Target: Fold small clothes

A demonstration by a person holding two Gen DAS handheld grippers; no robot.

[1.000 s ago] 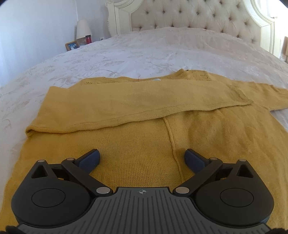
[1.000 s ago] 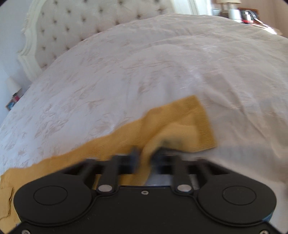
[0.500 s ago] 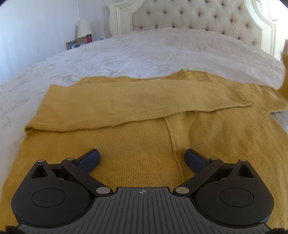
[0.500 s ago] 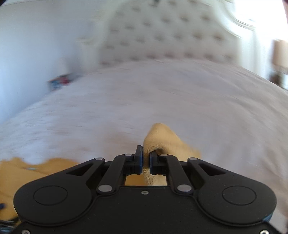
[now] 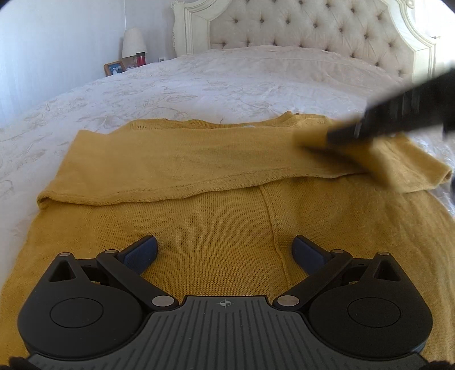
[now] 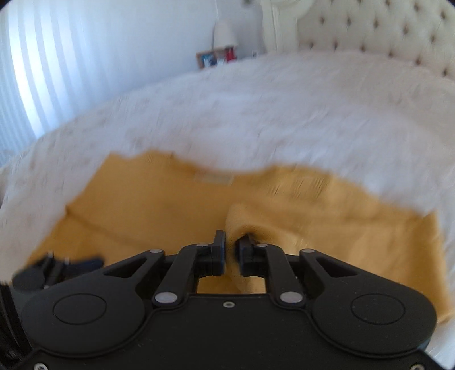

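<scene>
One mustard-yellow knitted sweater (image 5: 227, 216) lies flat on the bed (image 5: 199, 82), its neckline toward the headboard (image 5: 312, 25) and its hem toward the cameras. Its left sleeve (image 5: 176, 168) is folded across the chest. The right sleeve (image 5: 392, 159) is lifted above the sweater's right shoulder, doubled over itself. The sweater's hem is hidden behind the left gripper's body, and its lower right part runs out of the left wrist view. The right wrist view is smeared by motion, so the knit, a pale label at the neckline and the bedcover pattern are hard to make out there; the raised sleeve end is blurred in the left wrist view too.

Beyond the sweater the bed wears a white cover with a faint floral pattern, ending at the cream tufted headboard. Left of the headboard stand a lamp (image 5: 133, 42), a red cup (image 5: 140, 58) and a framed photo (image 5: 114, 67) against a pale wall.

The left gripper (image 5: 226, 252) sits over the sweater's lower middle with its blue-padded fingers (image 5: 142, 252) spread wide and nothing between them; whether the pads touch the knit cannot be told. The right gripper (image 6: 231, 250) has its fingers nearly together, pinching a bunch of the right sleeve's fabric, above the sweater's chest. It shows as a dark blurred bar at the upper right of the left wrist view.
</scene>
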